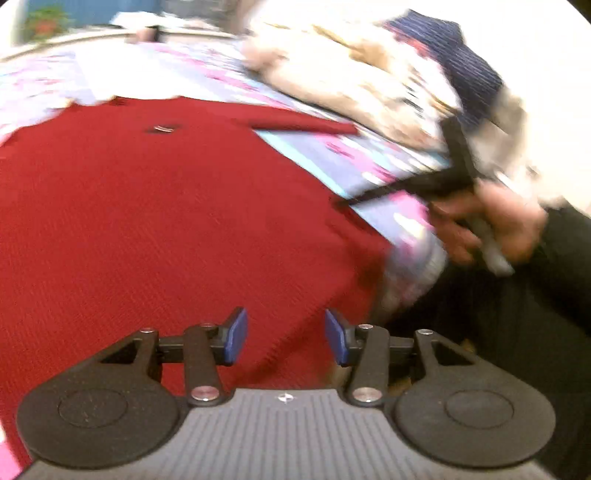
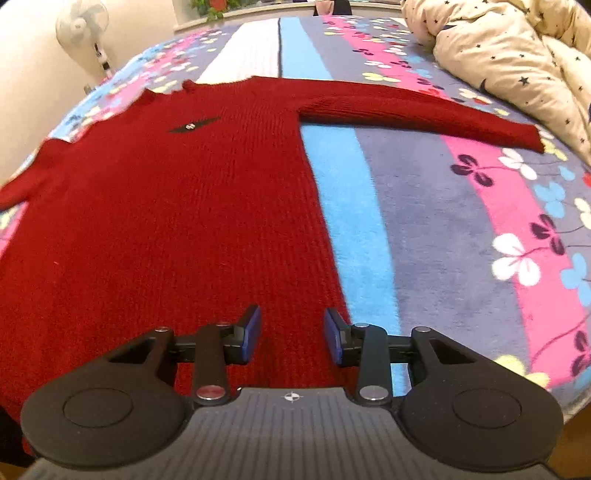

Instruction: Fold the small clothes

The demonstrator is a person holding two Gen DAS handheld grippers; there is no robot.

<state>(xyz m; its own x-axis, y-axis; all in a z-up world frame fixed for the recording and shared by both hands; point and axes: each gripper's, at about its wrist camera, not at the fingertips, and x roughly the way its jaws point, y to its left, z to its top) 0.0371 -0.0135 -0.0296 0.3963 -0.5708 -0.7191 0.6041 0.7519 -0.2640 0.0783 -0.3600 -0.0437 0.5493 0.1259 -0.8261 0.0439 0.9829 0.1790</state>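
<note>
A red knitted sweater [image 2: 166, 221] is lying flat on a bed covered by a striped, flower-patterned blanket [image 2: 461, 229], its chest badge [image 2: 190, 126] facing up. At the far left of the right wrist view a standing fan [image 2: 82, 22] is showing by the wall. One sleeve [image 2: 424, 114] is stretching out to the right, its cuff ending near a cream star-print quilt [image 2: 517, 55] bunched at the bed's right side. The left gripper [image 1: 286, 336] is hovering over the sweater's lower part, fingers released with nothing between them. The right gripper [image 2: 291, 336] is poised over the sweater's right edge, fingers apart and grasping nothing. In the blurred left wrist view, a hand [image 1: 491, 229] is gripping the right tool's handle.
</note>
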